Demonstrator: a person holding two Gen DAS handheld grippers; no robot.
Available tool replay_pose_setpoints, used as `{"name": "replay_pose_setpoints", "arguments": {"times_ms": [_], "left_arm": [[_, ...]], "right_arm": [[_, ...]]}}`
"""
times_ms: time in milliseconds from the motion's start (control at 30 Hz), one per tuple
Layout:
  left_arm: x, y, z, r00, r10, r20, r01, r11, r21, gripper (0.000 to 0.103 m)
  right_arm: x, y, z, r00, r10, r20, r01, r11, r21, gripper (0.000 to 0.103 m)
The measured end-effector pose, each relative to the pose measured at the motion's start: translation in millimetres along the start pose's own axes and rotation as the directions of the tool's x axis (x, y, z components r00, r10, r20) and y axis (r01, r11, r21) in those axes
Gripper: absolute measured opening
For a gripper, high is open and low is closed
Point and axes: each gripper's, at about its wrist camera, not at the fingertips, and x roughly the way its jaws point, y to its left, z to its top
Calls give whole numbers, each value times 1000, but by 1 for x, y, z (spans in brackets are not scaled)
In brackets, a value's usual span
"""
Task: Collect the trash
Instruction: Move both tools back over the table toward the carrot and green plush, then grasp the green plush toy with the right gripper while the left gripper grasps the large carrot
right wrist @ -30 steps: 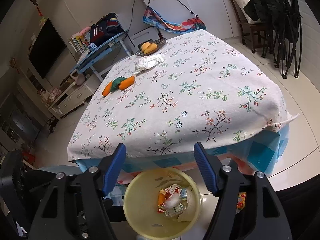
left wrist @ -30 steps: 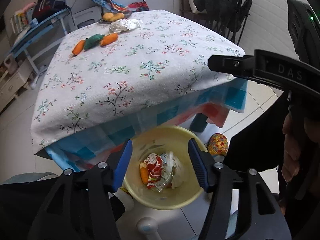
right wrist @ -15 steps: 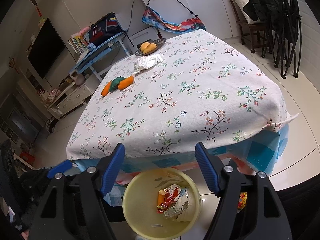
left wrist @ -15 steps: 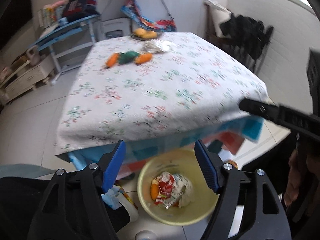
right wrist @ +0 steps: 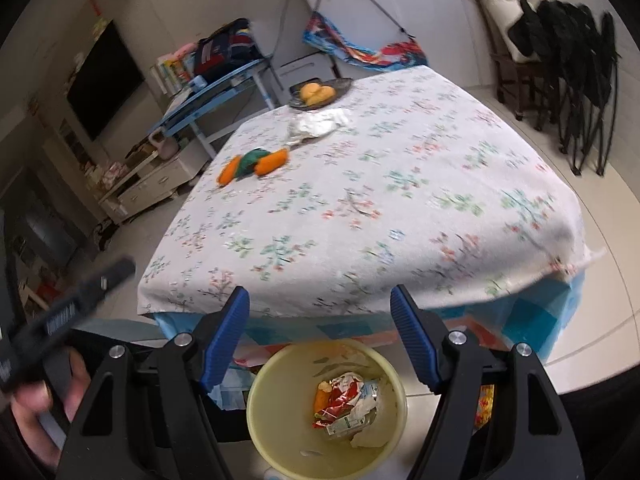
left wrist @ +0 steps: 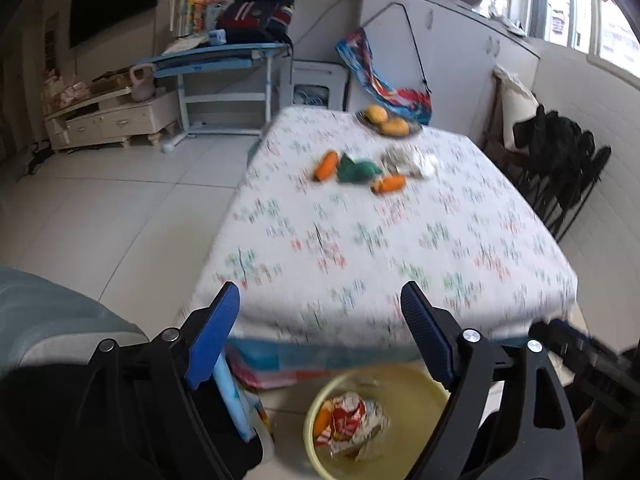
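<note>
Left wrist view first: my left gripper [left wrist: 320, 332] has nothing between its fingers [left wrist: 214, 340], and they are opening wider as I look. Below them on the floor sits the yellow bin [left wrist: 416, 390], just beside the near edge of the desk [left wrist: 400, 240]. Inside it I see a red and white wrapper [left wrist: 348, 420] and something orange, so I judge part of the job done.

My right gripper [right wrist: 320, 334] hangs over the same bin [right wrist: 276, 376] with its fingers [right wrist: 412, 336] spread apart and empty.

What is left lies at the far end of the desk: a crumpled silvery wrapper [right wrist: 316, 126] near the fruit plate [right wrist: 320, 94], and orange and green pieces [right wrist: 254, 164] beside it. Whether those pieces count as trash I cannot say. Both grippers are well apart from them.
</note>
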Motion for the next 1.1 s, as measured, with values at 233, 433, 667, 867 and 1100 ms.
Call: {"name": "replay_pose_setpoints", "arguments": {"times_ms": [233, 433, 667, 867, 1100], "left_arm": [[23, 28, 56, 997, 76, 18, -75, 996, -42, 82], [58, 58, 100, 993, 120, -8, -120, 985, -124, 82], [102, 77, 124, 989, 128, -80, -141, 972, -186, 82], [122, 74, 140, 988, 125, -88, -139, 974, -176, 82], [150, 65, 150, 984, 126, -122, -145, 976, -160, 82]], "right_arm": [[24, 40, 38, 999, 49, 0, -48, 988, -144, 70], [80, 85, 90, 997, 49, -54, -62, 956, -288, 70], [165, 116, 141, 989, -25, -147, -34, 923, -384, 70], [221, 113, 160, 969, -72, -238, -28, 918, -395, 66], [246, 104, 157, 944, -45, -327, -88, 920, -381, 39]]}}
